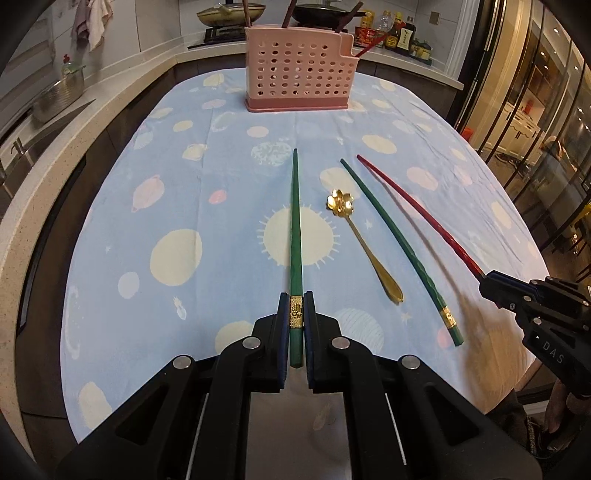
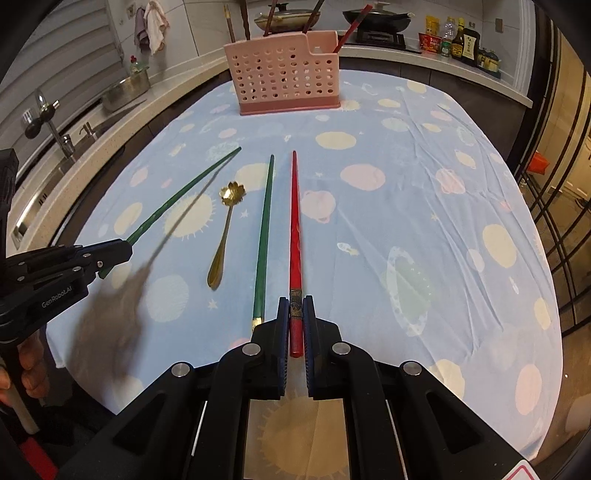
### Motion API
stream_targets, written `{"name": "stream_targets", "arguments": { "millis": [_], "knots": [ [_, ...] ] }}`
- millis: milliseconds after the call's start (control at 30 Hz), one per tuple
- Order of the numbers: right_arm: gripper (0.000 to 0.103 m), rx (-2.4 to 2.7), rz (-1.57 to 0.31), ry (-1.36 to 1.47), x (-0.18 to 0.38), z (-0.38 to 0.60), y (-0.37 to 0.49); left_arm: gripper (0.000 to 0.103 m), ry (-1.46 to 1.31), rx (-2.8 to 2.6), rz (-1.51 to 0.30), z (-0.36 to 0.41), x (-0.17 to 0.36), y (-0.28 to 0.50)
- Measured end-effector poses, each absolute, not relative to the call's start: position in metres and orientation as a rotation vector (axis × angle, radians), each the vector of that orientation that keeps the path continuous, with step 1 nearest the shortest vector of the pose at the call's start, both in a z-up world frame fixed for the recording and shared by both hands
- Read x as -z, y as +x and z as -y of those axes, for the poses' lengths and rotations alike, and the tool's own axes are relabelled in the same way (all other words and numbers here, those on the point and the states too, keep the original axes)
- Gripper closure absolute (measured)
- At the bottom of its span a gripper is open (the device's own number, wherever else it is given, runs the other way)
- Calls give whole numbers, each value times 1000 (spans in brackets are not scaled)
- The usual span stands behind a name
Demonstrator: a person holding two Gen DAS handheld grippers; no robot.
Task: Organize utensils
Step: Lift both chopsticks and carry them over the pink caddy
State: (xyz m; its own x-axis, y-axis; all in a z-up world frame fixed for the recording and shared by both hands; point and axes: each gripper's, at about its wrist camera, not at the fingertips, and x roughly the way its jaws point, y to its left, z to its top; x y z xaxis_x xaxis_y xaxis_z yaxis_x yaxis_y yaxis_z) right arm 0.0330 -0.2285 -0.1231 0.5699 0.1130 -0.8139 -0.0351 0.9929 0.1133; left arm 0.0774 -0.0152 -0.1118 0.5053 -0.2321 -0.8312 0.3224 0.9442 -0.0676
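Observation:
My left gripper (image 1: 296, 312) is shut on a green chopstick (image 1: 295, 229) near its gold band and holds it above the table; it also shows in the right wrist view (image 2: 122, 251). My right gripper (image 2: 295, 310) is shut on a red chopstick (image 2: 294, 221), lifted, and also shows in the left wrist view (image 1: 487, 282). A second green chopstick (image 1: 399, 243) and a gold flower-bowl spoon (image 1: 364, 243) lie on the cloth between them. A pink perforated utensil holder (image 1: 299, 70) stands at the table's far end with several chopsticks in it.
The table wears a light blue planet-print cloth (image 1: 177, 192). A counter with a sink (image 2: 74, 144) and a steel pot (image 1: 61, 96) runs along the left. A stove with pans (image 2: 376, 18) and sauce bottles (image 2: 461, 40) sit behind. Glass doors are on the right.

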Motion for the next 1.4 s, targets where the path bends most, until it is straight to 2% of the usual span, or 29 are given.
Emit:
{"name": "stream_targets", "arguments": {
  "millis": [500,1400],
  "knots": [
    [96,-108,-714,155,29,248,62,96,67,314,-828,19,39,114],
    [96,-163,-490,207,-56,264,153,96,0,308,-586,22,-67,205]
  ]
}}
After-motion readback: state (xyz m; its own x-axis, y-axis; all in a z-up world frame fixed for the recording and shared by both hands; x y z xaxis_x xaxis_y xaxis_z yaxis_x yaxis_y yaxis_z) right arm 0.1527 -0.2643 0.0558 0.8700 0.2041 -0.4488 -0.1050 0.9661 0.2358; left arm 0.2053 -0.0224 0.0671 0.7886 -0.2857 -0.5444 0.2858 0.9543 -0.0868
